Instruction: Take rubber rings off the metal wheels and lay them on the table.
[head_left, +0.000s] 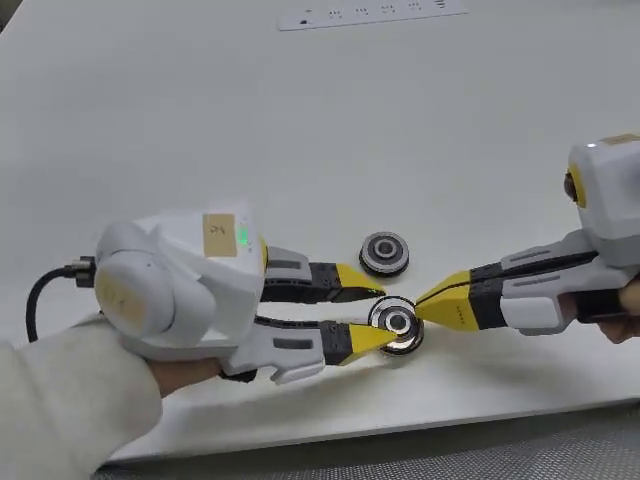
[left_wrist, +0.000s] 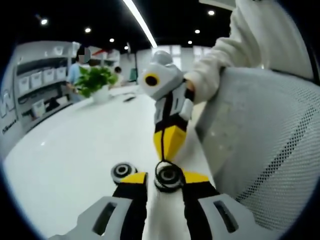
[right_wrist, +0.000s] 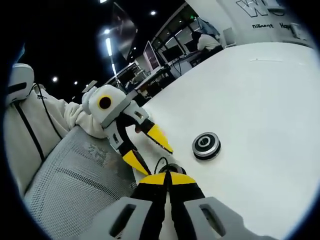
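**A:** The right gripper (head_left: 420, 305) was seen with its jaws pressed fully together. A thin loop of the rubber ring (left_wrist: 158, 165) was pinched at the very tips and drawn a little way off the metal wheel (head_left: 397, 325).

**B:** And the left gripper (head_left: 385, 314)?

**A:** Its jaws were held about a wheel's width apart. The metal wheel was caught between the yellow fingertips (head_left: 360, 340), and both were laid against its rim, as far as could be made out.

**B:** Where was that wheel placed?

**A:** Flat on the white table (head_left: 300, 130), near the front edge, with the two grippers met over it nose to nose. A second wheel (head_left: 385, 253) was spotted just behind it, also flat, dark-rimmed and apart from both grippers.

**B:** Could any writing be made out?

**A:** A yellowish label (head_left: 219, 235) was stuck on the left gripper's body, but its handwriting could not be read. A green light (head_left: 243, 237) was lit beside it. In the right gripper view, large wall letters (right_wrist: 250, 7) were cut off after a W, and the smaller words beneath were blurred. A power strip (head_left: 370, 14) was laid at the far end of the table, its markings too small to be read.
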